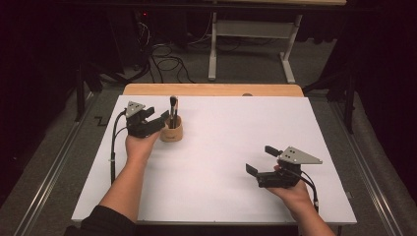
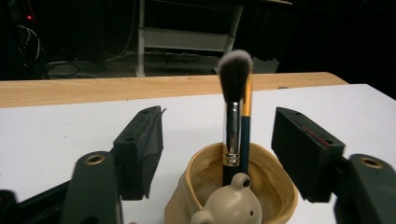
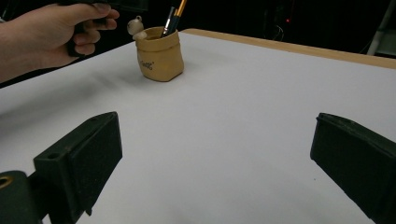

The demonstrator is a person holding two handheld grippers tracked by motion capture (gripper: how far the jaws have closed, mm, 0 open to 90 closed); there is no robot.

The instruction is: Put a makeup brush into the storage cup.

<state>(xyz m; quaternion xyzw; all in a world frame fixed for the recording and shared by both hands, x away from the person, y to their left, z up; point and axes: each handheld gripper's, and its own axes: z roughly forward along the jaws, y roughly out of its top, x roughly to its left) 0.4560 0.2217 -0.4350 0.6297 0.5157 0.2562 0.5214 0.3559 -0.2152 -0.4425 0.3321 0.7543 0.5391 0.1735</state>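
A: Where are the hands?
B: The left gripper (image 1: 158, 118), jaws parted and pressing on nothing, flanks the tan holder (image 1: 172, 132) with two brushes (image 2: 233, 116) upright, near the sheet's far-left edge.
A: And the other?
B: The right gripper (image 1: 260, 160) rests spread wide, empty, over bare white sheet (image 1: 231, 142) near the front edge.

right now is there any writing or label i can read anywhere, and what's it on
One dark printed mark on the side of the tan holder, seen in the right gripper view: too small and blurred to read.
No other words, numbers or signs are legible on the brushes, the grippers or the white table.
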